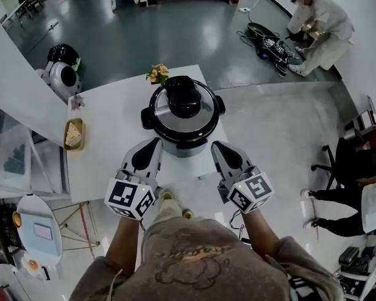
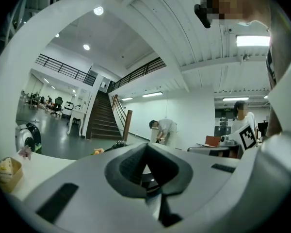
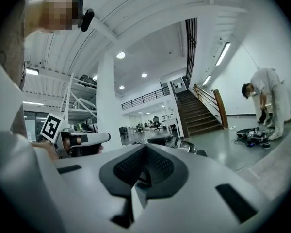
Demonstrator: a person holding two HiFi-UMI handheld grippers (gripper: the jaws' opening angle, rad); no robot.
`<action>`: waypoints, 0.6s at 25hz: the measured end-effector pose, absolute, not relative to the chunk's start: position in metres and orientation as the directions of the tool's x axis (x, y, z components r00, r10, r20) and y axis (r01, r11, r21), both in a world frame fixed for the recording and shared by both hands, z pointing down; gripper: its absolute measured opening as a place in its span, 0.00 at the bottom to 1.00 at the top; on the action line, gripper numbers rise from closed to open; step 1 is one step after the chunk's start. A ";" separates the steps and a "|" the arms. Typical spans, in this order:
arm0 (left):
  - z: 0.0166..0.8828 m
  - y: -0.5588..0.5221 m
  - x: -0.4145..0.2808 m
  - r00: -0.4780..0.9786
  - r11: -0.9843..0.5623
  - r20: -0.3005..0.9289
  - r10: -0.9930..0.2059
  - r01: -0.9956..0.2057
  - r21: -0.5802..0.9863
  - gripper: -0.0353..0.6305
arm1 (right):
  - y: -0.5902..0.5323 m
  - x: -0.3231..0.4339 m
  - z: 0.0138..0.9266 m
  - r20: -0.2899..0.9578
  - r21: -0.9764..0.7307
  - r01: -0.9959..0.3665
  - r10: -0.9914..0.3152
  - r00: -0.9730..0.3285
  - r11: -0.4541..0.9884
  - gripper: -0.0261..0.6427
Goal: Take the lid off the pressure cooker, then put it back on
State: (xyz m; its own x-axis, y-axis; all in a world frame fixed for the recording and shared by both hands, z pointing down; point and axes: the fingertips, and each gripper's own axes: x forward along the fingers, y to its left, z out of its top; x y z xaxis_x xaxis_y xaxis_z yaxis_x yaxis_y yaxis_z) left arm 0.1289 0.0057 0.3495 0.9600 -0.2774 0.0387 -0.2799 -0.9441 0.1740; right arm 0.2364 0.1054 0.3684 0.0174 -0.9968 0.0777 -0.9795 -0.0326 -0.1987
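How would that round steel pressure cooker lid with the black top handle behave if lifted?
The round steel lid looks rigid and probably heavy, being metal. Its polished surface may be slippery, so the bulky black handle seems the safer hold. Flat and wide, it seems unlikely to roll.

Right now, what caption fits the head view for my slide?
Closed left tongs and right tongs point at the round black-and-steel pressure cooker, lid on, upon a white table.

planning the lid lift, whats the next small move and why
Probably open both sets of jaws. The lid is on the pressure cooker, and the left gripper and right gripper sit shut and empty just short of it, so neither can take hold yet.
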 end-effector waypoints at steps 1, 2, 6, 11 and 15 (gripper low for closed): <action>0.348 -0.002 0.133 0.962 -0.946 0.034 -0.270 -0.272 0.178 0.06 | 0.100 0.240 0.367 0.074 -0.198 -0.979 -0.997 0.028 -0.042 0.03; 0.347 -0.008 0.138 0.965 -0.948 0.030 -0.261 -0.262 0.180 0.06 | 0.094 0.244 0.365 0.070 -0.195 -0.979 -0.997 0.037 -0.050 0.03; 0.345 -0.031 0.154 0.976 -0.961 0.033 -0.217 -0.220 0.166 0.06 | 0.072 0.257 0.359 0.052 -0.193 -0.978 -0.996 0.076 -0.084 0.03; 0.340 -0.049 0.172 0.984 -0.974 0.040 -0.171 -0.175 0.141 0.06 | 0.056 0.267 0.352 0.044 -0.199 -0.974 -0.993 0.106 -0.112 0.03; 0.343 -0.057 0.180 0.986 -0.977 0.049 -0.159 -0.164 0.139 0.06 | 0.048 0.275 0.352 0.043 -0.197 -0.974 -0.994 0.102 -0.108 0.03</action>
